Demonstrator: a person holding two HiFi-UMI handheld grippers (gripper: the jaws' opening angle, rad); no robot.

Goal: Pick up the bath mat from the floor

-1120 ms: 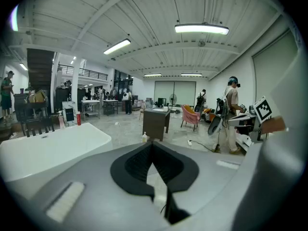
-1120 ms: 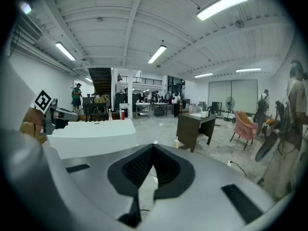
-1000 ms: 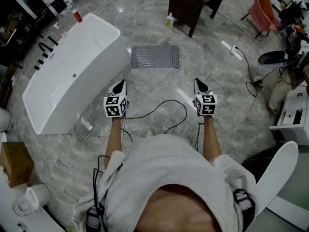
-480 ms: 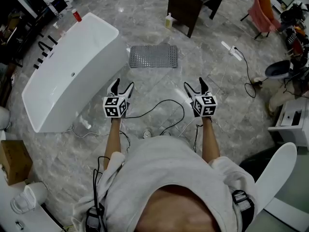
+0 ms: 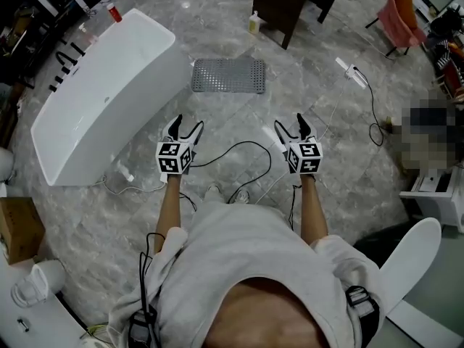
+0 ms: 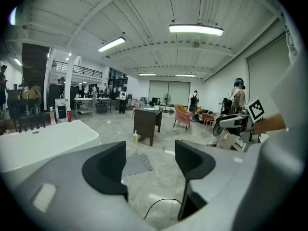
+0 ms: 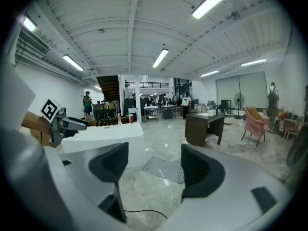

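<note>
One bath mat [image 5: 228, 75], one bathtub [image 5: 101, 96]

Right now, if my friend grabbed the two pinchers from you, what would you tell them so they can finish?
Left gripper: jaws opening, nothing between them, held above the floor.
Right gripper: also opening and empty.
Bath mat: lying flat on the floor ahead, beside the bathtub, untouched.
Done: nothing yet.
Left: reach forward and down, probably grip the mat's near edge, then lift it.

Grey perforated bath mat [image 5: 228, 75] lies flat on the marble floor.
</note>
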